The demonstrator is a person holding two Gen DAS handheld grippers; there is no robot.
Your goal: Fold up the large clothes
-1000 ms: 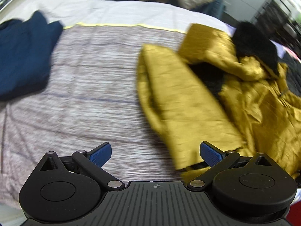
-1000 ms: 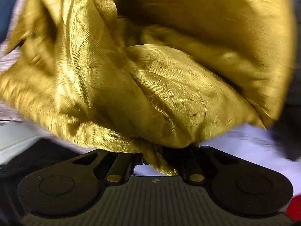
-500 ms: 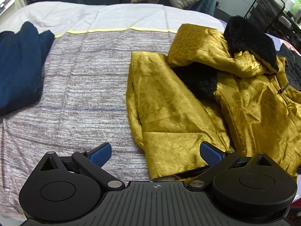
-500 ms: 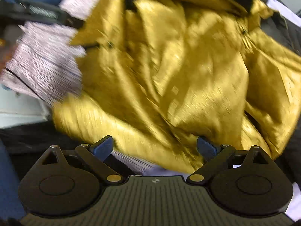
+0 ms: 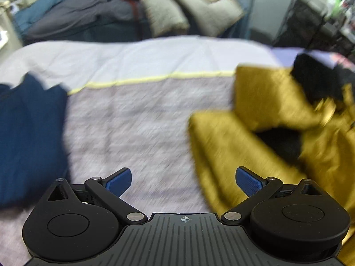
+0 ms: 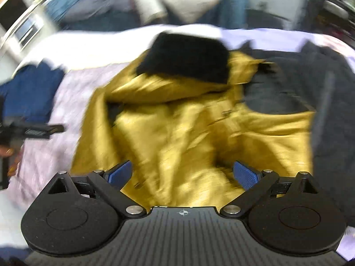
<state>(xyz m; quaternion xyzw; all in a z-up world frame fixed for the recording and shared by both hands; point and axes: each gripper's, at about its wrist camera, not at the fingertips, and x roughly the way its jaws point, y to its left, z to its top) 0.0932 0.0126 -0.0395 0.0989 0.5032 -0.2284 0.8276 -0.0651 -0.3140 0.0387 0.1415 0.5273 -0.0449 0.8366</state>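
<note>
Both views are pretty smeared with blur, so only the big shapes are clear. The mustard-gold jacket (image 6: 182,128) lies crumpled on the bed (image 5: 137,119), over on the right side of the striped bedspread as the left camera sees it, with its black fur-trimmed hood (image 6: 188,57) bunched at the far end toward the pillows. One sleeve or panel (image 5: 221,146) flops out flat toward the middle of the bed.

The right gripper (image 6: 183,174) hangs above the lower part of the jacket, its blue pads spread wide apart with nothing pinched between them; the gold fabric only shows behind and below. The left gripper (image 5: 183,178) is also wide apart and empty, over bare bedspread just beside the jacket's left edge; its right pad overlaps the gold cloth in the picture, but I can't tell if it touches.

A folded navy garment (image 5: 28,137) sits at the left edge of the bed, well apart from the jacket. A dark grey garment (image 6: 310,93) lies right against the jacket's far right side. Beige and grey bedding (image 5: 182,6) is piled up behind the bed. In the right camera, the other gripper's black tip and part of a hand (image 6: 8,153) poke in from the left edge.
</note>
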